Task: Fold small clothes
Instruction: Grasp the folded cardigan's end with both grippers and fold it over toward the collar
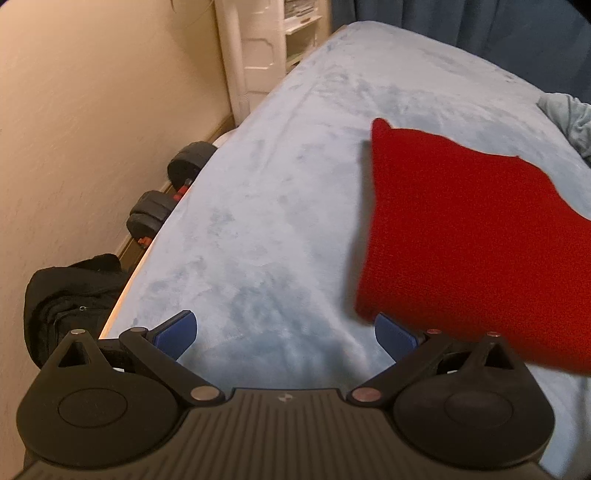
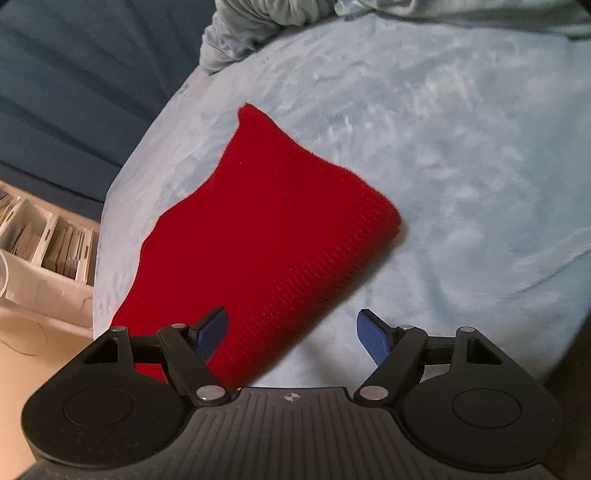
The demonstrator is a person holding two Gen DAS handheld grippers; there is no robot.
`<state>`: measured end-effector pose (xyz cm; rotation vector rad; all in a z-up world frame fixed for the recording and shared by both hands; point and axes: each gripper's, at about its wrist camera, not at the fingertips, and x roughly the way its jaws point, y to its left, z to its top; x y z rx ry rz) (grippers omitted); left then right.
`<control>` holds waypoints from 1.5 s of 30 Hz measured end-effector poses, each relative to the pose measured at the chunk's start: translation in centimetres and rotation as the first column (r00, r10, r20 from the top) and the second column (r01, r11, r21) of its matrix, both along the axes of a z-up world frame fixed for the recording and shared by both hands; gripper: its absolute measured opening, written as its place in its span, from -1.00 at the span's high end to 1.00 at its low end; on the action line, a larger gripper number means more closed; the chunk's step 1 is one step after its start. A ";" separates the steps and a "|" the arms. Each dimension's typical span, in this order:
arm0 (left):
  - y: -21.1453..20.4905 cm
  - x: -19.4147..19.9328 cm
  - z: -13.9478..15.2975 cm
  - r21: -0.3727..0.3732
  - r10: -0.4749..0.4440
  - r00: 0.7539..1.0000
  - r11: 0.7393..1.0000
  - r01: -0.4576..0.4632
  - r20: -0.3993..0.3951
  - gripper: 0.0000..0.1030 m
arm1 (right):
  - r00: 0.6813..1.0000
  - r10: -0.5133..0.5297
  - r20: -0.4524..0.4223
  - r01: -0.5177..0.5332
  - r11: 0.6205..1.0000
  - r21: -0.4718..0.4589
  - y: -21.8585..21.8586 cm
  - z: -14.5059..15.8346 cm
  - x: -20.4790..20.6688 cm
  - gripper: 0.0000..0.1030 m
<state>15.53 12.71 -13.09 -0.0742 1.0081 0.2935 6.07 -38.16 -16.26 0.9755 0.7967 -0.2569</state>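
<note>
A red knitted garment lies folded flat on the light blue bed cover. My left gripper is open and empty, just left of the garment's near corner; its right pad sits by the red edge. In the right wrist view the same red garment lies ahead and to the left, over the bed cover. My right gripper is open and empty, above the garment's near edge, with its left pad over the red cloth.
Dumbbells and a black bag lie on the floor beside the bed, by the wall. A white shelf unit stands at the bed's far end. A crumpled pale blue cloth lies at the bed's edge near dark curtains.
</note>
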 end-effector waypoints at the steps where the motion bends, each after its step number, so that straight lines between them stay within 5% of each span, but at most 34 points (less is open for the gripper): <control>1: 0.1 0.3 -0.3 0.003 0.002 1.000 1.000 -0.002 -0.002 -0.99 | 1.000 -0.013 0.005 0.013 1.000 0.011 -0.1 -0.4 0.2 -0.52; 9: 1.8 3.0 -3.3 0.035 0.046 0.998 0.998 -0.044 -0.052 -0.99 | 0.967 -0.253 -0.005 0.251 0.957 0.142 -3.3 -4.7 2.4 -0.50; 10: 2.0 3.5 -3.9 0.066 0.063 0.996 0.996 -0.058 -0.068 -0.99 | 0.972 -0.234 0.002 0.231 0.960 0.156 -3.3 -5.2 3.2 -0.33; 11: 2.2 4.0 -4.5 0.096 0.081 0.993 0.993 -0.072 -0.091 -0.99 | 0.979 -0.205 0.004 0.203 0.972 0.121 -3.0 -5.1 3.9 0.24; 12: 2.4 4.4 -5.1 0.115 0.093 0.989 0.990 -0.080 -0.113 -0.99 | 0.985 -0.173 0.004 0.172 0.981 0.087 -2.6 -4.8 4.5 0.47; 17: 3.5 5.0 -6.1 0.056 0.088 0.988 0.995 -0.081 -0.130 -0.99 | 0.991 -0.136 -0.008 0.137 0.991 0.010 -2.1 -3.9 5.2 0.64; 21: 4.4 4.6 -5.8 0.019 0.073 0.990 0.997 -0.071 -0.119 -0.99 | 1.000 -0.012 -0.021 0.005 0.959 -0.284 1.0 1.2 7.9 0.68; 24: 5.3 4.2 -5.2 -0.045 0.082 0.991 0.995 -0.087 -0.104 -0.99 | 0.976 0.213 0.041 -0.148 0.790 -0.595 7.7 7.6 11.0 0.70; 27: 5.9 4.1 -4.5 -0.092 0.081 0.992 0.992 -0.090 -0.095 -0.99 | 0.870 0.492 0.043 -0.250 0.514 -0.821 17.8 11.7 12.7 0.70; 29: 6.4 3.7 -4.1 -0.119 0.078 0.993 0.989 -0.089 -0.087 -0.99 | 0.730 0.683 -0.002 -0.302 0.320 -0.898 25.3 12.1 12.0 0.70; 31: 6.9 3.2 -3.6 -0.137 0.085 0.994 0.986 -0.095 -0.073 -0.99 | 0.543 0.832 -0.113 -0.362 0.111 -0.926 31.9 10.1 9.9 0.69; 34: 7.8 2.5 -3.0 -0.161 0.092 0.994 0.982 -0.100 -0.054 -0.99 | 0.303 0.904 -0.303 -0.481 -0.129 -0.867 37.9 4.1 6.6 0.69; 35: 7.9 2.4 -2.9 -0.165 0.091 0.994 0.981 -0.100 -0.057 -0.99 | 0.252 0.902 -0.351 -0.515 -0.182 -0.837 39.0 2.1 5.9 0.67; 36: 8.0 2.2 -2.9 -0.172 0.086 0.994 0.980 -0.095 -0.060 -0.99 | 0.243 0.891 -0.383 -0.522 -0.212 -0.826 39.6 0.4 5.3 0.65; 37: 8.1 2.1 -2.9 -0.181 0.079 0.995 0.979 -0.090 -0.065 -0.99 | 0.273 0.882 -0.385 -0.493 -0.216 -0.843 39.9 -0.4 4.7 0.62; 41: 8.1 1.5 -2.2 -0.238 0.053 0.998 0.969 -0.061 -0.038 -0.99 | 0.326 0.899 -0.293 -0.526 -0.085 -0.846 38.8 0.7 5.6 0.34; 43: 7.9 1.4 -1.6 -0.282 0.036 0.999 0.959 -0.037 -0.009 -0.99 | 0.273 0.926 -0.262 -0.566 -0.065 -0.822 38.0 1.7 5.5 -0.02; 45: 7.5 1.1 -0.5 -0.303 0.033 0.999 0.953 -0.022 0.029 -0.99 | 0.207 0.952 -0.227 -0.601 -0.059 -0.797 37.0 2.1 4.3 -0.11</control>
